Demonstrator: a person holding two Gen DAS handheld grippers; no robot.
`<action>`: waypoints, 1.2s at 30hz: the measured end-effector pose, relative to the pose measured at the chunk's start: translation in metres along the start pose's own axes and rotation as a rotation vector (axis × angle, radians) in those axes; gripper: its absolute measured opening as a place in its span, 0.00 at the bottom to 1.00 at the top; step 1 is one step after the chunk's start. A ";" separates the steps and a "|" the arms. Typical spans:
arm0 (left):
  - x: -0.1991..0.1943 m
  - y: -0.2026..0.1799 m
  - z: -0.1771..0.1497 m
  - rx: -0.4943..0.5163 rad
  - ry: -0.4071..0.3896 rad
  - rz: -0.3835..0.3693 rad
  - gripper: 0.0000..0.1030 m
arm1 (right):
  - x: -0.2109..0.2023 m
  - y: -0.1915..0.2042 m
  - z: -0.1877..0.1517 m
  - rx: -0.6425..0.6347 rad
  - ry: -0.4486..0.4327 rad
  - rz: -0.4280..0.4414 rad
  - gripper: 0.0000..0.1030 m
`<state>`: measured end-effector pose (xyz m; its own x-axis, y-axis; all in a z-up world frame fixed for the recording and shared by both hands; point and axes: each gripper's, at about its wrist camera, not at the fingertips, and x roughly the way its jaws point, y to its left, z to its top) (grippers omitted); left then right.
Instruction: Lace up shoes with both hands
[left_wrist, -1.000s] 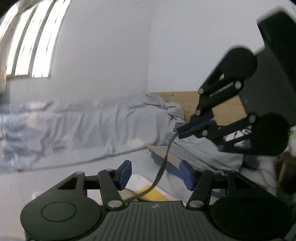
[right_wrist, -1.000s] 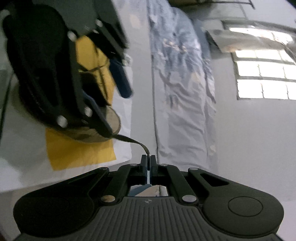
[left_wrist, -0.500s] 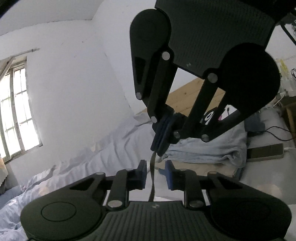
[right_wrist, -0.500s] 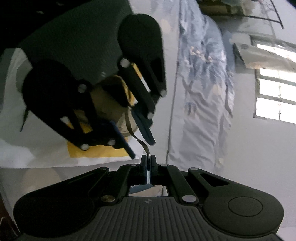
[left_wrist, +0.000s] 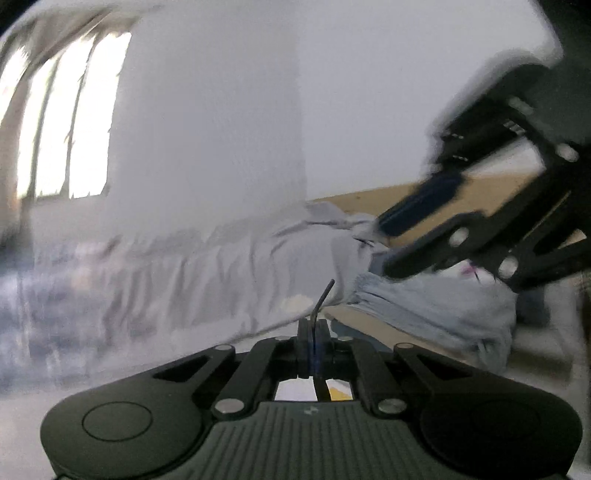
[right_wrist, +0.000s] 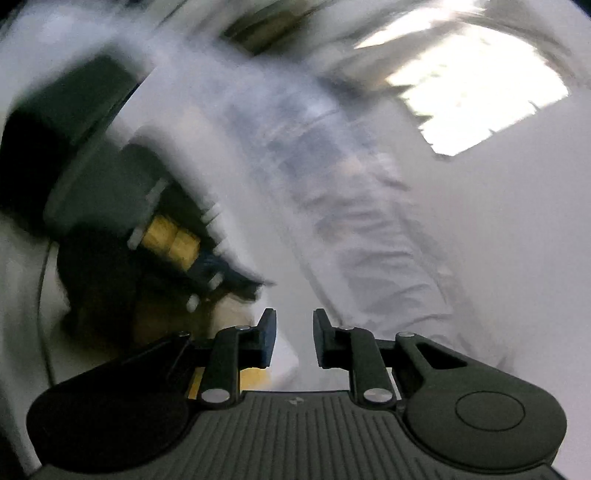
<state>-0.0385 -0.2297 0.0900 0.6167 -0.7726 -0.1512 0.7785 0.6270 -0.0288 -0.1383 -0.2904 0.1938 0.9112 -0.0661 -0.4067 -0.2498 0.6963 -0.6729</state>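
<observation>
Rumpled bedding (left_wrist: 221, 266) and a window (left_wrist: 70, 122) form a blurred background. Nearest, the lace (left_wrist: 320, 300) is clamped in the left gripper (left_wrist: 313, 334), its short tip protruding. Beyond, the right gripper (right_wrist: 294, 338) stands parted and empty. Slippage is risked if the short tip is pulled through the pads; the shoe cannot be made out.

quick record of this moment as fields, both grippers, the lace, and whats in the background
left gripper: fingers shut on the shoelace
shoelace: dark, thin, its short free end sticks up past the fingertips; it also runs down behind the fingers
right gripper: fingers apart, nothing between them
right gripper from the left wrist view: blurred, upper right, clear of the lace
shoe: not clearly visible in either view
background: rumpled pale bedding, bright window, white wall
image quality: heavy motion blur in both views
</observation>
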 end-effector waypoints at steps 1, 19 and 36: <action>0.000 0.011 0.001 -0.054 0.001 0.006 0.01 | 0.002 -0.005 -0.003 0.119 -0.049 -0.021 0.26; -0.009 0.026 -0.005 -0.016 0.047 0.005 0.01 | 0.082 -0.029 -0.100 1.116 -0.415 0.242 0.30; -0.001 0.024 -0.019 -0.032 0.082 -0.015 0.01 | 0.094 -0.012 -0.112 1.122 -0.341 0.337 0.09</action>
<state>-0.0230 -0.2118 0.0704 0.5923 -0.7719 -0.2310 0.7827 0.6193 -0.0626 -0.0862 -0.3852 0.0947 0.9368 0.3106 -0.1613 -0.2224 0.8841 0.4109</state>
